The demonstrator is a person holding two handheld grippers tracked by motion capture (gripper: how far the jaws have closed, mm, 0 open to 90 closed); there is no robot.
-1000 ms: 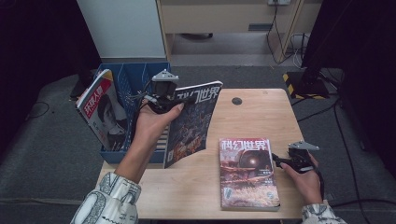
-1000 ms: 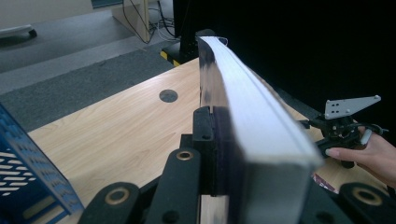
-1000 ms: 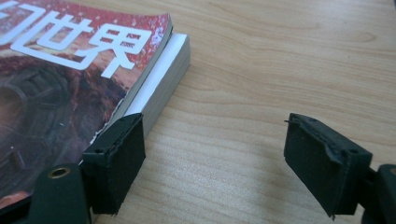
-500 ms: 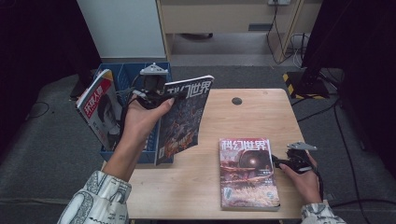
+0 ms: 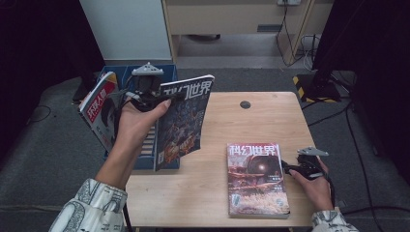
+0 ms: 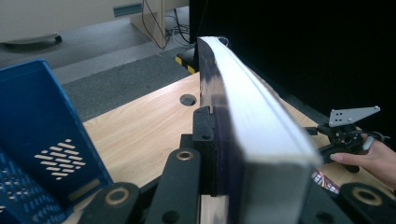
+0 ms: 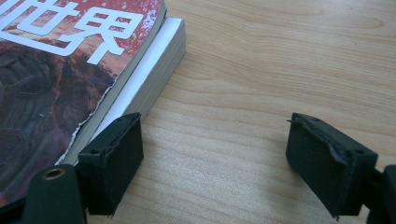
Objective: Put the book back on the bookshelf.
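High view: lifted magazine [image 5: 183,121] held upright above the table's [image 5: 217,193] left edge, clamped by the left gripper [image 5: 145,92], just beside the blue crate [image 5: 126,77]. Second magazine [image 5: 256,179] flat near the table's front right corner, wide bare wood between the two. Left gripper view: jaws pressed onto the lifted magazine's cover, page block rising past them. Right gripper view: right gripper [image 7: 212,161] low on the table by the flat magazine's right edge, jaws just opened wider, wood alone between; left pad perhaps brushing the pages.
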